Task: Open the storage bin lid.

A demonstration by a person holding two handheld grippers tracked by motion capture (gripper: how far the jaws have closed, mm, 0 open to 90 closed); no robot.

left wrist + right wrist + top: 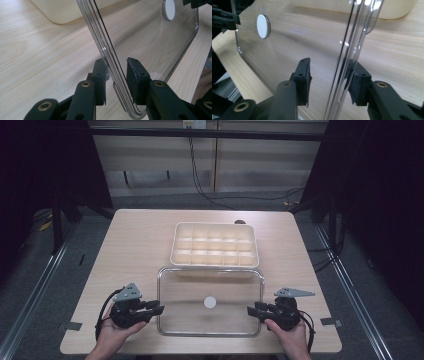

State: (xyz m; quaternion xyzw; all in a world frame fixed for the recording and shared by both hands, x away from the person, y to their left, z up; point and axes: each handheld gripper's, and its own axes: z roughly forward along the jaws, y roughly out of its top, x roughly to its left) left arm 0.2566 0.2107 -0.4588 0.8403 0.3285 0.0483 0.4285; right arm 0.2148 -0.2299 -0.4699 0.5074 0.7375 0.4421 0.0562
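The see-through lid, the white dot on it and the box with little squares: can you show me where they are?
See-through lid (185,317), high view, on its flat clear sheet left of centre.
White dot (210,302), high view, on its middle.
Box with little squares (215,245), high view, on the dividers in its middle.

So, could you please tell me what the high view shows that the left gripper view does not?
High view: the whole table, the cream compartment tray's grid of cells, both hands, the left gripper and right gripper at opposite edges of the clear lid, plus the floor and cables behind.

Left gripper view: the lid's ridged rim standing in the gap between that gripper's open jaws, close up.

Shared: the clear lid, its white round disc, the wooden tabletop and part of the tray.
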